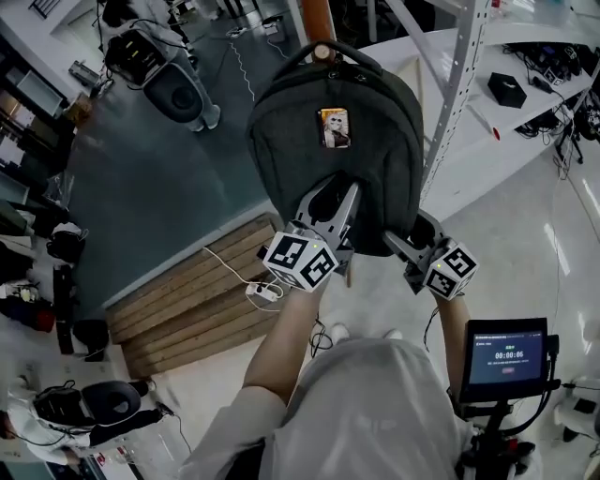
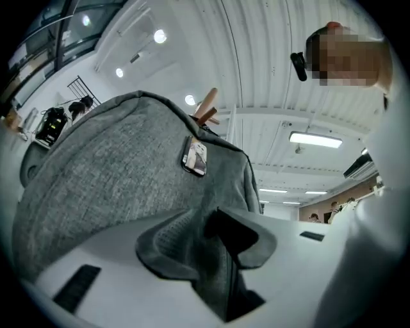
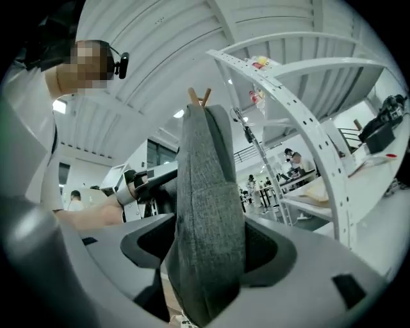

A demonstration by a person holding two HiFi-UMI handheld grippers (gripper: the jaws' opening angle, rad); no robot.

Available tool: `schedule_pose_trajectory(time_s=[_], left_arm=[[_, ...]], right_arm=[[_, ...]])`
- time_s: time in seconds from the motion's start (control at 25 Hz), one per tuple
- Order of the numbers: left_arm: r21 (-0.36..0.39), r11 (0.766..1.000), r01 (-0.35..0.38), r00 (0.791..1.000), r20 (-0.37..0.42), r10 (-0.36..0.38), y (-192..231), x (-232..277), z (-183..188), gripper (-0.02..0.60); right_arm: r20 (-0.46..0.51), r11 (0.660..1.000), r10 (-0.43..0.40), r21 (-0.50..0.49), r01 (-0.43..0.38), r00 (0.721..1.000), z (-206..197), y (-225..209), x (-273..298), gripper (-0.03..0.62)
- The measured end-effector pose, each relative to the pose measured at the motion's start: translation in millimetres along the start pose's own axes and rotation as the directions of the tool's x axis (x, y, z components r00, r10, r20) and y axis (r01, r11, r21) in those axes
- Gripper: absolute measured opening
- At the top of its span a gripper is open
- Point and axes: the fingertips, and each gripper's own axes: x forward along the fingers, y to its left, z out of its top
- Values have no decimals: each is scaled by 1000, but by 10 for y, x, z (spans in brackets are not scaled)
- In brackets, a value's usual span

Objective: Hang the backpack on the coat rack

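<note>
Head view: left hand-held gripper (image 1: pixel 336 202) and right hand-held gripper (image 1: pixel 412 234) both clamp the bottom of the dark grey fabric backpack (image 1: pixel 337 141). Its top loop (image 1: pixel 292 56) looks already over the brown wooden coat rack peg (image 1: pixel 323 52), so only letting go remains. Rack base hidden, and how well the loop sits is unclear.

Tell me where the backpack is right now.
The backpack sits top centre in the head view, its handle at the coat rack peg; the left gripper and right gripper clamp its lower edge.
</note>
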Motion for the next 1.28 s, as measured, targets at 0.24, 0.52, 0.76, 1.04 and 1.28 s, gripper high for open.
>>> schedule_pose_trajectory(time_s=[0.24,0.52,0.76,1.04,1.28], left_arm=[[-40,999,-36,999,33,38,159,24,-27,129],[-89,994,70,998,10,-69,62,129,-311,109],[-151,985,81,996,42,-75,78,75,-433,109],[-201,968,149,985,-61,-164,-171,-165,-757,110],[-294,908,299,954,57,-295,-525,-571,-460,22]], right_arm=[[211,972,-197,173,161,958,495,-198,-549,296],[119,989,-105,115,91,987,580,41,-345,284],[124,991,-101,96,89,987,590,223,-254,213],[116,992,-115,64,108,987,574,275,-133,213],[126,991,-88,108,75,988,608,343,-192,213]])
